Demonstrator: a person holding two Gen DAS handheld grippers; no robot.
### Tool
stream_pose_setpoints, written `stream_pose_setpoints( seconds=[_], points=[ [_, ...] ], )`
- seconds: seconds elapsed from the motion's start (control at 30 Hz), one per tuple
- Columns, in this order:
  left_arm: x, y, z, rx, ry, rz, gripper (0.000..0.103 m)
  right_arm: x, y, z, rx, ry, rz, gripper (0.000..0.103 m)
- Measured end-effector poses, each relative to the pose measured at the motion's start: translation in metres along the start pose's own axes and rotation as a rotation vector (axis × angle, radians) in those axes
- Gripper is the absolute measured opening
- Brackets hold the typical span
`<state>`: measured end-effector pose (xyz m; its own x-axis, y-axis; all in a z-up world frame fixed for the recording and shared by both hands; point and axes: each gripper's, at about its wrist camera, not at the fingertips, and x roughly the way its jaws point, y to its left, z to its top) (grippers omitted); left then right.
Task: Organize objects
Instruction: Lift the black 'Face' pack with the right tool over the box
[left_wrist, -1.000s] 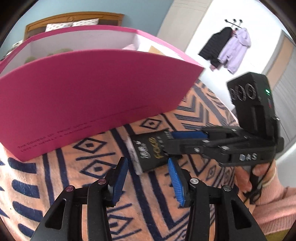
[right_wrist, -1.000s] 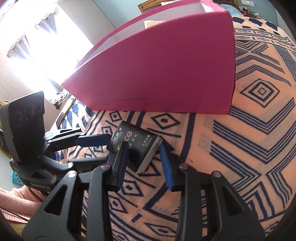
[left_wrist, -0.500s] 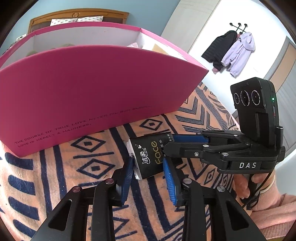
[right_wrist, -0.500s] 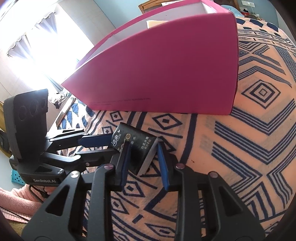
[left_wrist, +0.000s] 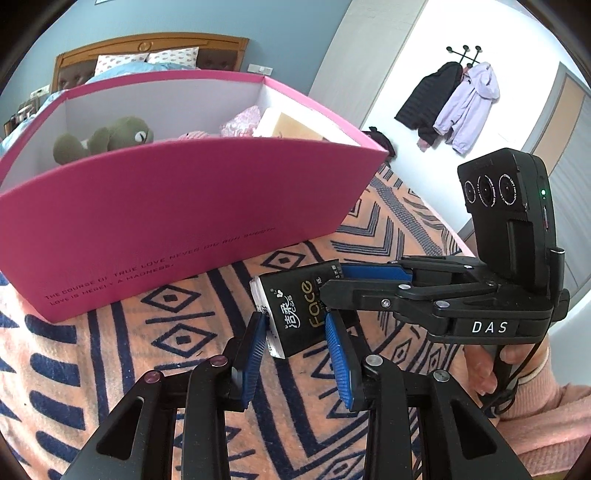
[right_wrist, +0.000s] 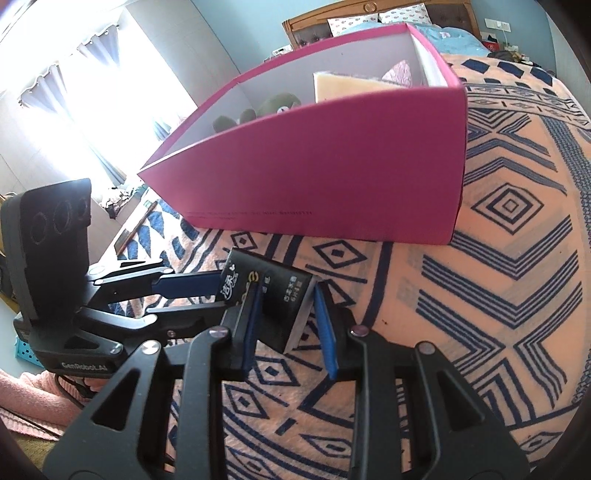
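A black tissue pack (left_wrist: 295, 314) with "face" printed in gold sits low over the patterned blanket (left_wrist: 110, 354), in front of the pink box (left_wrist: 184, 210). My left gripper (left_wrist: 295, 328) is shut on the pack's near end, its blue pads pressing both sides. From the right, my right gripper (left_wrist: 340, 282) is shut on the pack's far end. In the right wrist view the same pack (right_wrist: 284, 295) sits between the right gripper (right_wrist: 286, 301) pads, and the left gripper (right_wrist: 218, 295) reaches in from the left. I cannot tell whether the pack touches the blanket.
The pink box (right_wrist: 332, 177) holds a green plush toy (left_wrist: 103, 138), a pink cloth (left_wrist: 242, 122) and a tan pad (right_wrist: 343, 83). A hand in a pink sleeve (left_wrist: 517, 373) holds the right gripper. Jackets (left_wrist: 454, 103) hang on the far wall. Open blanket lies to the right (right_wrist: 498, 277).
Both grippers have closed onto the tissue pack. Both views now look over the box's front wall into its inside, which was hidden a second ago.
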<state>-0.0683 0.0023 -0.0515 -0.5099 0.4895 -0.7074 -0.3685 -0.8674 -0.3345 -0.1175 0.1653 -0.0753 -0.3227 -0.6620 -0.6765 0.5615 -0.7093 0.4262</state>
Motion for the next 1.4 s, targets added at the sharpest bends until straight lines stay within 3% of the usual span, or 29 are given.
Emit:
stream_pose_setpoints(
  seconds=[1.4],
  points=[
    [-0.036, -0.021, 0.013, 0.062, -0.094, 0.032, 0.034, -0.032, 0.028, 0.016, -0.076, -0.086, -0.022, 0.032]
  ],
)
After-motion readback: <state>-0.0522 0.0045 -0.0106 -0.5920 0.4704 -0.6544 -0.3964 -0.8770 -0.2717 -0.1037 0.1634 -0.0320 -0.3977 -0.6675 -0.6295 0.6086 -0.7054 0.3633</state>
